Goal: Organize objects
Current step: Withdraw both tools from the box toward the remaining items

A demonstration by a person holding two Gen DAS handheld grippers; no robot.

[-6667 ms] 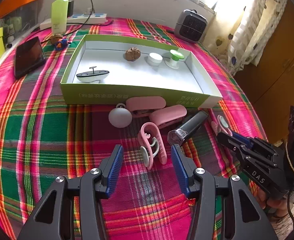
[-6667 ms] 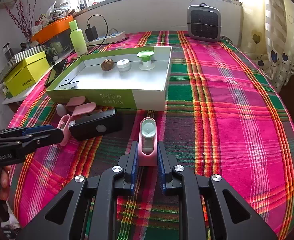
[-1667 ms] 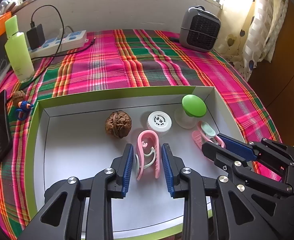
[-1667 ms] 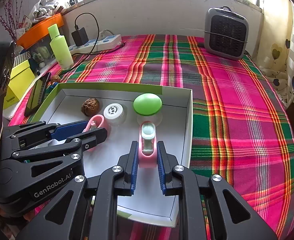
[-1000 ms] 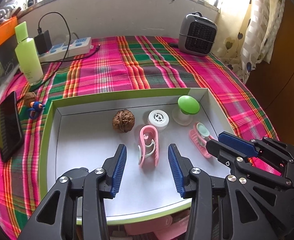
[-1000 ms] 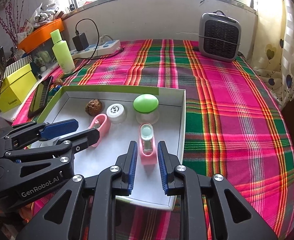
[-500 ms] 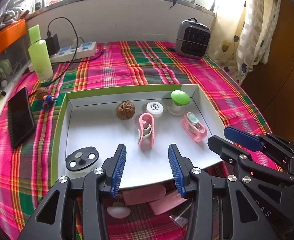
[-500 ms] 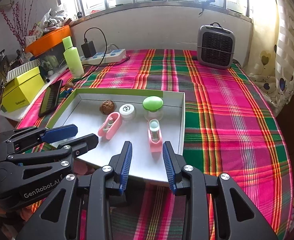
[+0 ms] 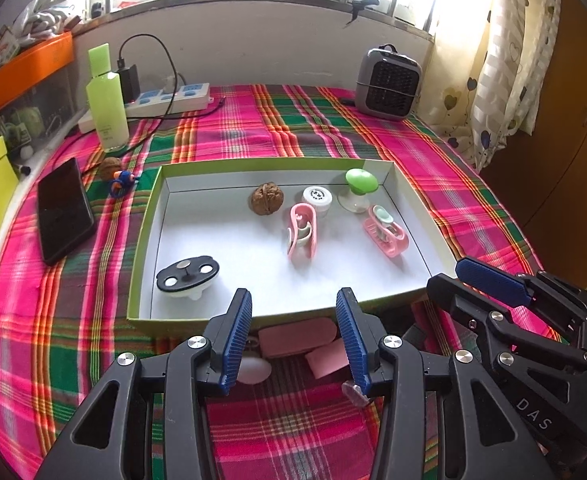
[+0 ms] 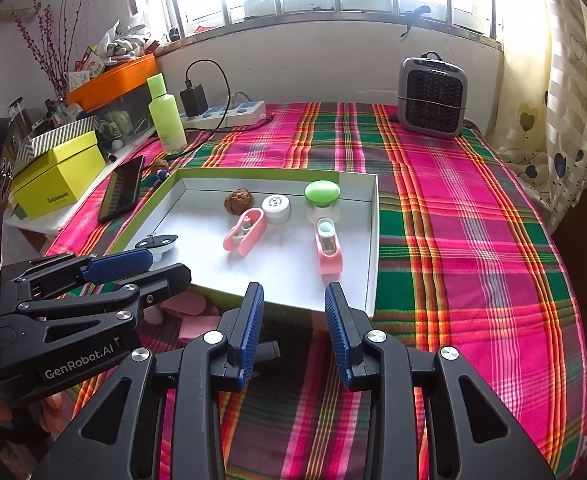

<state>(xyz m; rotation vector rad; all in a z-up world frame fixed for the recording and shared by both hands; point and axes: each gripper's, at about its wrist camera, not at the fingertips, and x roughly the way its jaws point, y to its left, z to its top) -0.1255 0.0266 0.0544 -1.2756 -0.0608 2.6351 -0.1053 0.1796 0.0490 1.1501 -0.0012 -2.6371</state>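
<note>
A green-rimmed white box [image 9: 149, 216] [image 10: 374, 240] lies on the plaid cloth. Inside it are a walnut [image 9: 266, 198], a white cap [image 9: 317, 199], a green-topped piece [image 9: 360, 182], a black oval piece [image 9: 187, 273], a pink loop clip [image 9: 302, 231] [image 10: 244, 231] and a pink clip with a pale lens [image 9: 385, 230] [image 10: 327, 249]. My left gripper [image 9: 293, 332] is open and empty above the box's near wall. My right gripper [image 10: 295, 328] is open and empty, just short of the box. Pink pieces [image 9: 297, 336] and a white ball [image 9: 253, 370] lie in front of the box.
A black phone [image 9: 64, 210], a small walnut and blue toy [image 9: 119, 176] lie left of the box. A green bottle [image 9: 106, 104], power strip [image 9: 165, 100] and grey heater [image 9: 387, 84] stand at the back. A yellow box [image 10: 59, 180] sits far left.
Both grippers have let go of their pink clips inside the box, opened wide and drawn back and up toward the near side. The two clips lie still in the box.
</note>
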